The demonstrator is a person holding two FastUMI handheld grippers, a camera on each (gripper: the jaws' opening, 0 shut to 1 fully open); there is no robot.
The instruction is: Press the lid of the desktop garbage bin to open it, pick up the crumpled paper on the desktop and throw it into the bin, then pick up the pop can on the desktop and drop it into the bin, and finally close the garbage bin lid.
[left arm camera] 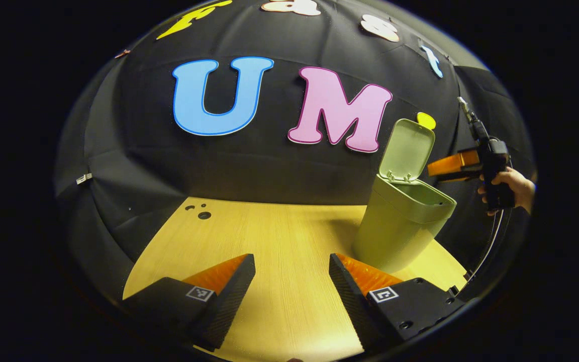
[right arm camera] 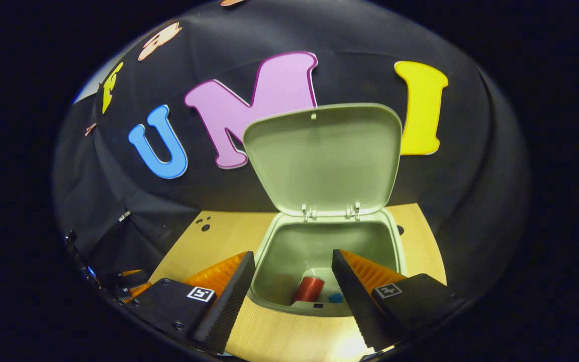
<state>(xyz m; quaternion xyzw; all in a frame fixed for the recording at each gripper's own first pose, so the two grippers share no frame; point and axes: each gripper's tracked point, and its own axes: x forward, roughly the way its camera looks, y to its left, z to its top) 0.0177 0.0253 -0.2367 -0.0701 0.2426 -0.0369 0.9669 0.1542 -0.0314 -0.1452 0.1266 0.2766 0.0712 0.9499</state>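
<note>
The pale green garbage bin (left arm camera: pixel 402 226) stands on the wooden desktop (left arm camera: pixel 279 236) at the right, its lid (left arm camera: pixel 406 150) raised upright. In the right gripper view I look down into the bin (right arm camera: pixel 392 236), lid (right arm camera: pixel 324 158) standing open behind the mouth. A red pop can (right arm camera: pixel 308 289) lies at the bottom, with a small blue bit (right arm camera: pixel 335 297) beside it. My right gripper (right arm camera: pixel 292 281) hovers open above the bin's front rim, holding nothing. It appears in the left gripper view as the right gripper (left arm camera: pixel 453 166), held by a hand (left arm camera: pixel 518 187) beside the lid. My left gripper (left arm camera: pixel 292 281) is open over bare desktop, left of the bin.
Small dark holes (left arm camera: pixel 203 214) mark the desktop's far left corner. The black cloth wall closes in behind and beside the desk. A cable (left arm camera: pixel 488 251) hangs from the right gripper past the desk's right edge. The left gripper's body (right arm camera: pixel 128 281) shows low at left in the right gripper view.
</note>
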